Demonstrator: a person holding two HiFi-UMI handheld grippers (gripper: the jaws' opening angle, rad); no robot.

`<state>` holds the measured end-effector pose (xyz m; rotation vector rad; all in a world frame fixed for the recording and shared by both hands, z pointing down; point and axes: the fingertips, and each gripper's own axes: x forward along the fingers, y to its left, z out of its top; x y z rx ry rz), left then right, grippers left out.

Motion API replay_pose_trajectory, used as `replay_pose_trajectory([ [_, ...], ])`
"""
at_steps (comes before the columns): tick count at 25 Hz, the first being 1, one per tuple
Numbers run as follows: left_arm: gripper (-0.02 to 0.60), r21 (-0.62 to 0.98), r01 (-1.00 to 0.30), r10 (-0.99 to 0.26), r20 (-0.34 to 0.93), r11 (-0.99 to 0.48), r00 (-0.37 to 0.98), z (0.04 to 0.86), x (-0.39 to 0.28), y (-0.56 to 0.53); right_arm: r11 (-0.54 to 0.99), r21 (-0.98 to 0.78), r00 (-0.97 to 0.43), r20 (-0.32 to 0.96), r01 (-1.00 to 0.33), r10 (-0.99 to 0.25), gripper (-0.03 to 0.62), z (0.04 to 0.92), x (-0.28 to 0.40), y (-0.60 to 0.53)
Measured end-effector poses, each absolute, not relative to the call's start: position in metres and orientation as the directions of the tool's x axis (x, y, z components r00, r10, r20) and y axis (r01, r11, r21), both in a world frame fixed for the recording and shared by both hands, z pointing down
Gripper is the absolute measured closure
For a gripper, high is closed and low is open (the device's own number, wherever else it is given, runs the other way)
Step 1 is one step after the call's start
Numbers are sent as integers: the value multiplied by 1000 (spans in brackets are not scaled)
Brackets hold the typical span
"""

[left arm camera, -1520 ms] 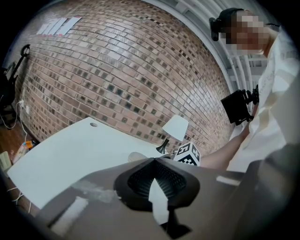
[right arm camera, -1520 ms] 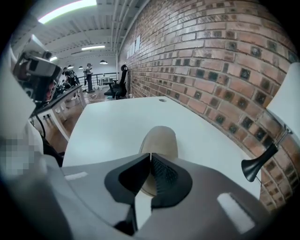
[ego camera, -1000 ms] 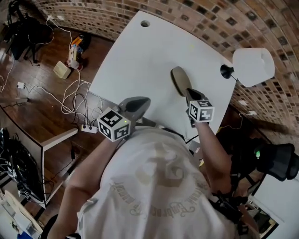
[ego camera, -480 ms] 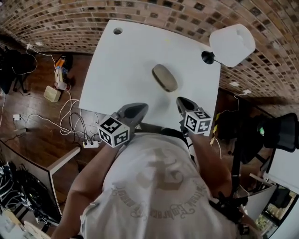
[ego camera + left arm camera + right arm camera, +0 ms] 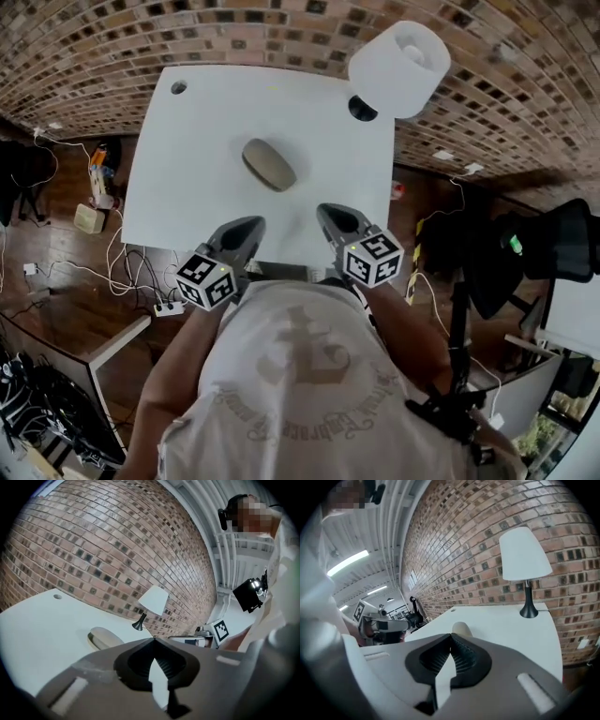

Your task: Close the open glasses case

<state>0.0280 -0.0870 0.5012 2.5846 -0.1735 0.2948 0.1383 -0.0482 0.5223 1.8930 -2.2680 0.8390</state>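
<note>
The tan glasses case (image 5: 269, 164) lies closed on the white table (image 5: 202, 122), a little right of the middle. It also shows low in the left gripper view (image 5: 104, 638), and its end peeks over the jaws in the right gripper view (image 5: 459, 629). My left gripper (image 5: 247, 225) hangs at the table's near edge, shut, with nothing between its jaws. To its right my right gripper (image 5: 330, 214) is also shut and empty. Both stand well short of the case and touch nothing.
A white-shaded lamp (image 5: 398, 58) on a black foot stands at the table's far right corner. A cable hole (image 5: 178, 87) marks the far left corner. Cables and a power strip (image 5: 169, 307) lie on the wooden floor at left, and a black chair (image 5: 562, 253) stands at right.
Both grippers have drawn back from the case toward the person. The right gripper, close against the case a second ago, now stands apart from it. The case has not moved.
</note>
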Motion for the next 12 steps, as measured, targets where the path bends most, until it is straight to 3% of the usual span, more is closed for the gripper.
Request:
replay_pose_trajectory([
  [12, 577, 468, -287, -162, 289, -836, 944, 510, 88, -4, 329, -344, -438, 313, -880, -843, 586, 497, 165, 3],
])
